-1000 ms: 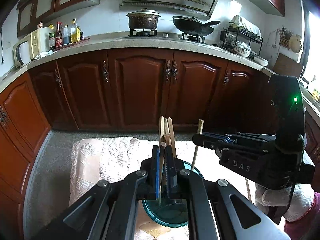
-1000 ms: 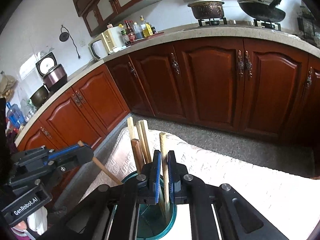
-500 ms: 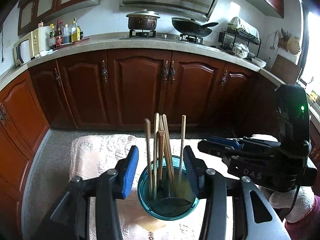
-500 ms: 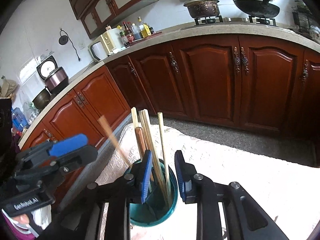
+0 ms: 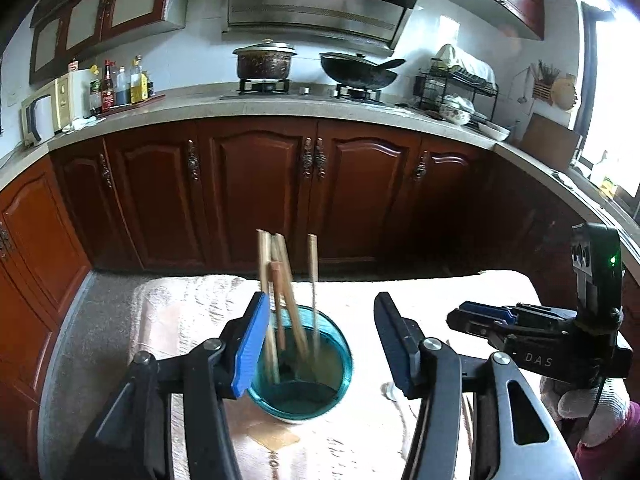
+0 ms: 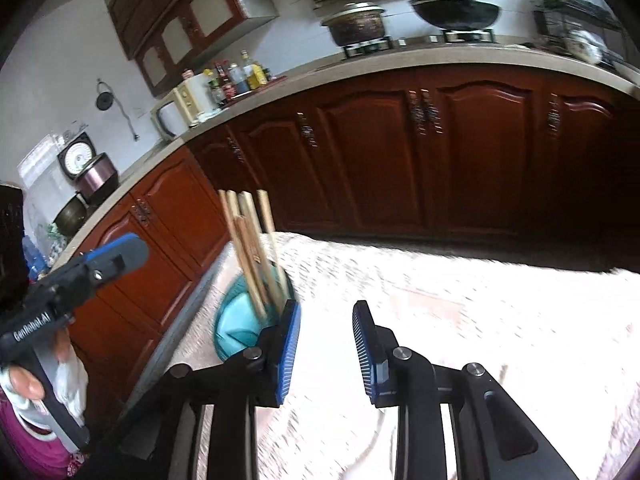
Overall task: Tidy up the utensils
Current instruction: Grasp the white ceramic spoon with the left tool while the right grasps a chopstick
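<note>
While chopsticks (image 5: 286, 296) stand upright in teal cup (image 5: 316, 400) on cloth-covered table (image 5: 180, 320): left gripper (image 5: 320, 344) jaws opening wide, empty; right gripper (image 6: 326, 352) jaws opening, narrower, empty. Step: release into cup apparently done. Next: locate remaining utensils on table, regrasp

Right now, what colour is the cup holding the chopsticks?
Translucent teal-blue. The cup shows best in the left wrist view, with wooden chopsticks standing in it.

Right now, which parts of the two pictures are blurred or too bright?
Left wrist view: the chopsticks in the teal cup are smeared, the cabinets sharp, and the window glares white. Right wrist view: the whole picture is motion-blurred, and the tablecloth is washed out almost to white.
</note>
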The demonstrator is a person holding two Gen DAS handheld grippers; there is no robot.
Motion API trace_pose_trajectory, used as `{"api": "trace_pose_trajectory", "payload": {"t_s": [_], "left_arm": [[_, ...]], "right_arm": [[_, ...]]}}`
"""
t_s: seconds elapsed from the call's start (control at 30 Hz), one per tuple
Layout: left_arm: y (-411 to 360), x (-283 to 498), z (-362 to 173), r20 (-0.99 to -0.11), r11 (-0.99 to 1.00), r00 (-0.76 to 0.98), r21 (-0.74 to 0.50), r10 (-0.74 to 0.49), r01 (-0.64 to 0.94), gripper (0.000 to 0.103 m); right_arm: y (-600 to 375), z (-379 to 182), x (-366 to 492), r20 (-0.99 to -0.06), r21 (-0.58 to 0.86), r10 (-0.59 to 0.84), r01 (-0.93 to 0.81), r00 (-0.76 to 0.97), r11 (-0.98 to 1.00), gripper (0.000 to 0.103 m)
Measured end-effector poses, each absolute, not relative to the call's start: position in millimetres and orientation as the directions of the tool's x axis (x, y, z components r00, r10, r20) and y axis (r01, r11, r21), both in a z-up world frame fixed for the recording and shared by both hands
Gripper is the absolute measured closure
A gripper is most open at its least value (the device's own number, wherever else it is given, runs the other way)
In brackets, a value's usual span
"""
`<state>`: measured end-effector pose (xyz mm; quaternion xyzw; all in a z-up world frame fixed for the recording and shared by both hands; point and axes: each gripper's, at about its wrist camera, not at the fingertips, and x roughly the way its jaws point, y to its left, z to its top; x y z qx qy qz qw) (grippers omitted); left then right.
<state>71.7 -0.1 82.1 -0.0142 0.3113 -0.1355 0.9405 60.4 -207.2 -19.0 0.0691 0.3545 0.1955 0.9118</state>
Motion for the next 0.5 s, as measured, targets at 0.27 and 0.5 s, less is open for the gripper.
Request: {"api": "trace_pose_trajectory", "payload": {"t_s": [0.27, 0.5], "left_arm": [[-30, 58, 60, -0.625, 0.941, 0.708, -0.150, -0.329, 0.304, 0.047], [-61, 57, 22, -0.689, 0.921, 0.623, -0.179, -0.369, 0.347, 0.047]], "right_arm": [[-272, -56, 26, -0.691, 0.239, 0.298, -0.181, 0.658, 0.954, 0.071], [-315, -119, 16, -0.768, 0.259, 0.251, -0.072, 0.589, 0.963, 0.071]]}}
